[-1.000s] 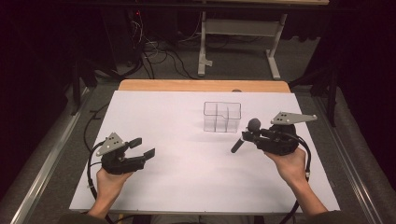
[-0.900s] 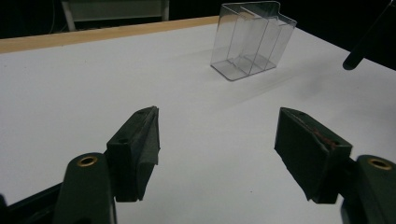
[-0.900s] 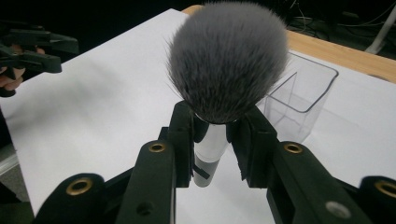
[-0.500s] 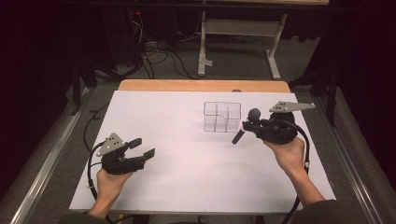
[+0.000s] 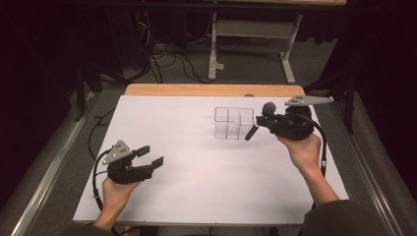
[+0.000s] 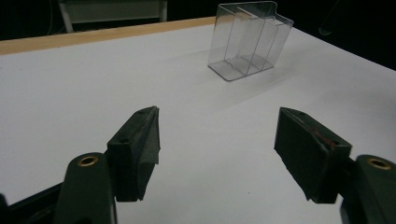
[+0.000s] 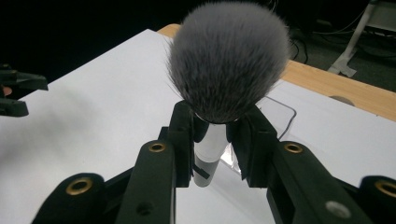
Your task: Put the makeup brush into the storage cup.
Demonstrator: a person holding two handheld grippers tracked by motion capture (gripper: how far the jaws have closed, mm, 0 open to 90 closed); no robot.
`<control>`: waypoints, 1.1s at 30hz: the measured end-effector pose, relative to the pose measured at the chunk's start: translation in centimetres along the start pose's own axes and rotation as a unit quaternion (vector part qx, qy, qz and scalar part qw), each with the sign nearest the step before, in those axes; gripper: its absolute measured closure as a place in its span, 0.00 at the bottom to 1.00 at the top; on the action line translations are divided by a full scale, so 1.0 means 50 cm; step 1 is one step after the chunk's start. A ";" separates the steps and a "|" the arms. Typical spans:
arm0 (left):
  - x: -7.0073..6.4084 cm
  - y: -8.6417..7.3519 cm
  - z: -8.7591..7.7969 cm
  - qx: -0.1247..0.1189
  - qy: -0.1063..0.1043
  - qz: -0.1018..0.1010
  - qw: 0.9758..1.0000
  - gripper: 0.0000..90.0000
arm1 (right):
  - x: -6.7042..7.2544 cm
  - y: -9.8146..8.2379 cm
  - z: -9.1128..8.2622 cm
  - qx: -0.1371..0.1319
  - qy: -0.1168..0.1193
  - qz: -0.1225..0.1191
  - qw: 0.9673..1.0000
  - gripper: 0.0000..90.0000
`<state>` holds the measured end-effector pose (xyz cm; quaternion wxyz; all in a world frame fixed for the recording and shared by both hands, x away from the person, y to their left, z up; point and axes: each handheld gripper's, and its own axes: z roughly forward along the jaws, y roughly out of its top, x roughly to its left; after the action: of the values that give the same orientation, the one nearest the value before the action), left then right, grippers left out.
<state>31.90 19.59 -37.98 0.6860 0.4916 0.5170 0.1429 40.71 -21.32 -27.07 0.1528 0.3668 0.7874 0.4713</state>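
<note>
A makeup brush (image 5: 268,108) with a round grey head and a white-and-black handle is clamped in my right gripper (image 5: 260,123), head up and handle slanting down to the left. In the right gripper view the jaws press on the brush (image 7: 229,60) just under its bristles, at my right gripper (image 7: 217,135). A clear plastic organiser (image 5: 233,123) with several compartments stands just left of the brush. The organiser (image 7: 280,109) lies below and behind the jaws. My left gripper (image 5: 151,156) rests open at the front left with nothing between its jaws. From my left gripper (image 6: 217,149), the organiser (image 6: 250,39) stands far ahead.
A white sheet (image 5: 196,196) covers the table, with a wooden strip (image 5: 211,90) along the far edge. Metal rails run along both sides. A metal stand (image 5: 251,29) and cables lie on the dark floor beyond.
My right gripper has lifted the brush and carried it away from the person, to the organiser's right side. The left gripper has stayed put.
</note>
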 end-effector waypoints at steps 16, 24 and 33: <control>0.002 -0.001 0.001 0.006 0.000 0.000 1.000 0.35 | -0.024 0.045 0.013 -0.023 -0.021 0.015 0.999 0.80; 0.002 0.000 0.001 0.004 -0.001 -0.001 1.000 0.34 | -0.041 0.050 0.041 -0.031 -0.035 0.033 0.998 0.80; 0.001 0.000 0.000 0.003 -0.003 0.002 1.000 0.34 | -0.057 0.048 0.070 -0.023 -0.058 0.045 0.997 0.80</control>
<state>31.94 19.62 -38.03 0.6855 0.4952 0.5146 0.1416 45.73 -20.47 -27.11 0.1855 0.4251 0.7489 0.4733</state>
